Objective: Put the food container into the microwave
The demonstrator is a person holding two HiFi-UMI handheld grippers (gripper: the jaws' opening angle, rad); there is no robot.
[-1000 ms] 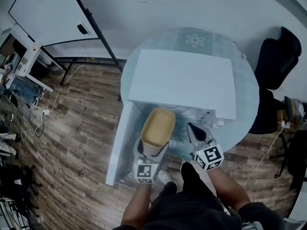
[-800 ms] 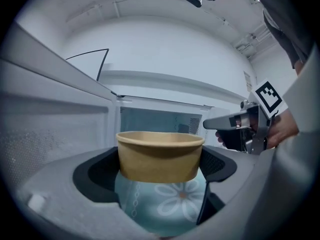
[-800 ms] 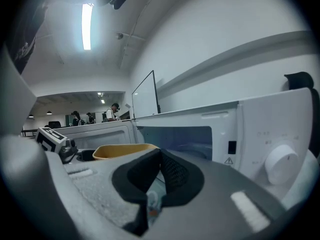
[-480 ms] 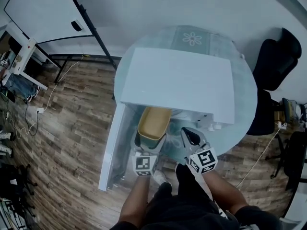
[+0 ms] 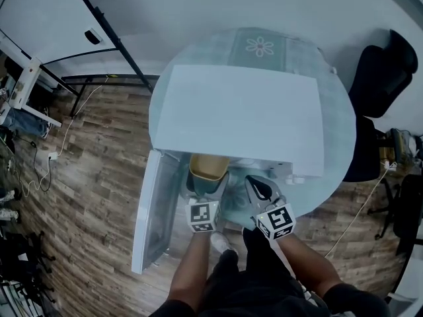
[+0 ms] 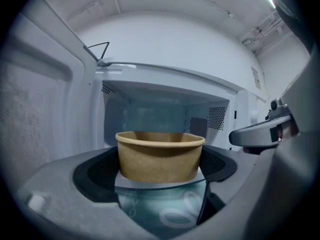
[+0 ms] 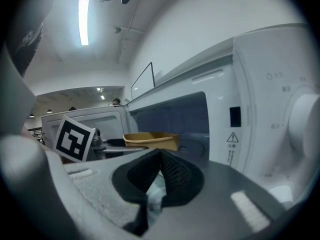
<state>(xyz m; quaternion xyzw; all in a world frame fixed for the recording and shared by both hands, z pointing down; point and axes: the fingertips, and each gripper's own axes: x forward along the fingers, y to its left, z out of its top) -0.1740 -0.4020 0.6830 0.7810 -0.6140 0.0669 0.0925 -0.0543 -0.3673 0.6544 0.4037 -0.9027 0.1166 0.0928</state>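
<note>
Since a second ago the food container (image 5: pixel 208 166) has gone forward. Then its whole open top showed in front of the microwave (image 5: pixel 244 114); now, in the head view, the far half is hidden under the microwave's top front edge and only the near part of the tan rim shows. The left gripper (image 5: pixel 207 183) has gone forward with it, and the right gripper (image 5: pixel 254 183) has kept its place just to the right.

The left gripper view shows its jaws clamped on the container (image 6: pixel 160 156), one dark pad pressed against each side of the round tan wall, with the container upright and its mouth open. Straight ahead lies the lit cavity of the microwave (image 6: pixel 165 89). The door (image 6: pixel 30 114) stands open at the left, and the right gripper (image 6: pixel 262 134) shows at the right edge.

In the right gripper view the jaws of the right gripper (image 7: pixel 160 156) are together, their dark pads meeting at the tips with nothing between them. Beyond them the container (image 7: pixel 150 139) sits at the mouth of the cavity, beside the left gripper's marker cube (image 7: pixel 75 138). The microwave's control panel (image 7: pixel 280 114) fills the right.

The microwave stands on a round glass counter (image 5: pixel 334 150), and its door (image 5: pixel 155 210) hangs out over the wooden floor (image 5: pixel 92 170).
</note>
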